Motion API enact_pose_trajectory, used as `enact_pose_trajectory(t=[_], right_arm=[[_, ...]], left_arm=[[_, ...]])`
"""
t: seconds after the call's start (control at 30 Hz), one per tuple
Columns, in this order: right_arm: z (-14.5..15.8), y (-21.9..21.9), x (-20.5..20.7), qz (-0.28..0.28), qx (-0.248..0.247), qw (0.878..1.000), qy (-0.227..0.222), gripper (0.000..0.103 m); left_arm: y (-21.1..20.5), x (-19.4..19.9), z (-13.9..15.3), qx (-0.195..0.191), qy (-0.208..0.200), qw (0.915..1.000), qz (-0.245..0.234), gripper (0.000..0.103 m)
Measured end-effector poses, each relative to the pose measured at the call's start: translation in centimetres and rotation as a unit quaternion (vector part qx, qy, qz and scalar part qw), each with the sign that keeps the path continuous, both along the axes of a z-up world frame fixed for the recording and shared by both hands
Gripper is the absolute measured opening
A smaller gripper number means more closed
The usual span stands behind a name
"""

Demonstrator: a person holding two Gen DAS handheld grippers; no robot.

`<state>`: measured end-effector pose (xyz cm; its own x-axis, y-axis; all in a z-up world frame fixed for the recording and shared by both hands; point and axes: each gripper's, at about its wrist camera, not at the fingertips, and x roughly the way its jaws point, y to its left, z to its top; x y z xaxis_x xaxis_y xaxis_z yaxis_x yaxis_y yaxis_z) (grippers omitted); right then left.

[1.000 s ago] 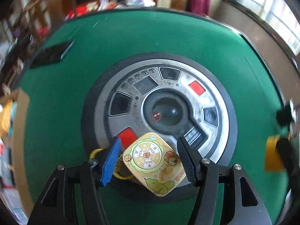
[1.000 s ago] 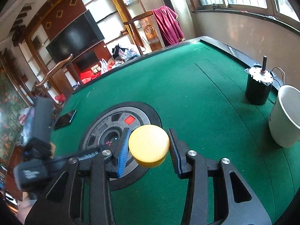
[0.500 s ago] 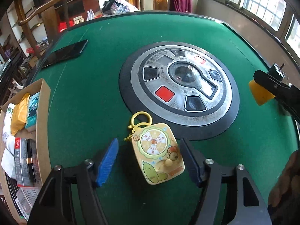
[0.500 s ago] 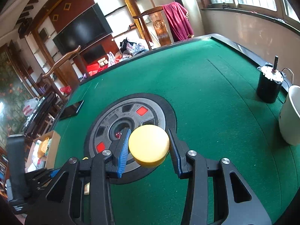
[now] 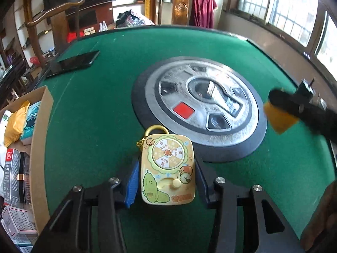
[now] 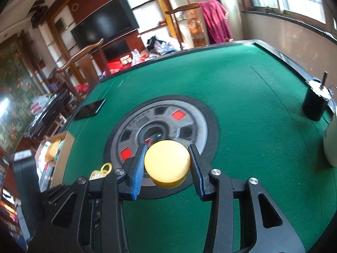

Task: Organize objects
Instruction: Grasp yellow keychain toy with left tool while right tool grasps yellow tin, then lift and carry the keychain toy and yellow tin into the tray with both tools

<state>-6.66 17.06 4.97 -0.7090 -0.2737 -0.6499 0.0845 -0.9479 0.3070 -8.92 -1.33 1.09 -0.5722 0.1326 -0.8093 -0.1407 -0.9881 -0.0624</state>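
Observation:
A yellow cartoon toy card [image 5: 167, 168] with a spinner dial and a yellow ring lies on the green felt table [image 5: 94, 109]. My left gripper [image 5: 166, 181] has its jaws closed against the toy's two sides. My right gripper [image 6: 167, 164] is shut on a round yellow lid [image 6: 167, 163] and holds it above the table. The right gripper also shows at the right of the left wrist view [image 5: 294, 109], blurred. The toy's ring peeks out in the right wrist view [image 6: 105, 167].
A round grey and black hub [image 5: 202, 107] sits in the table's middle. A black phone [image 5: 73, 63] lies at the far left. A cardboard box [image 5: 40, 147] of packets stands at the left edge. A black motor [image 6: 316, 103] and a white cup [image 6: 332, 143] stand at the right.
My left gripper has pulled back from the hub towards the near edge, and its jaws have closed in on the toy. My right gripper has drifted with the yellow lid still held.

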Motion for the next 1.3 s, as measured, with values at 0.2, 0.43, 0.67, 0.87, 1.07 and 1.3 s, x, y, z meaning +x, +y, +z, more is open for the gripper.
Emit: enact_pose_trajectory(t=[0.2,0.43,0.67,0.87,1.07,1.3], right_arm=[[-0.2,-2.2,0.6,0.032,0.000,0.999,-0.001,0.039],[-0.4,-2.1,0.6,0.037,-0.009,0.999,-0.003,0.039],[0.0,-2.5,1.0,0.042,-0.007,0.999,0.008,0.039],[0.0,-2.7,1.1,0.045,-0.005,0.999,0.010,0.039],[0.1,-3.0,1.4,0.049,-0.009,0.999,0.014,0.039],[0.6,-3.7,2.4,0.051,-0.017,0.998,0.021,0.039]], left_arm=[[-0.8,0.5,1.2,0.008,0.030,0.9994,0.014,0.047],[-0.6,1.6,2.8,-0.009,0.077,0.9968,0.020,0.047],[-0.7,2.9,4.0,-0.024,0.114,0.9928,0.027,0.047],[-0.8,3.7,4.7,-0.032,0.138,0.9895,0.030,0.047],[-1.1,4.5,5.4,-0.035,0.154,0.9869,0.032,0.047],[-1.7,6.2,6.6,-0.038,0.179,0.9825,0.035,0.047]])
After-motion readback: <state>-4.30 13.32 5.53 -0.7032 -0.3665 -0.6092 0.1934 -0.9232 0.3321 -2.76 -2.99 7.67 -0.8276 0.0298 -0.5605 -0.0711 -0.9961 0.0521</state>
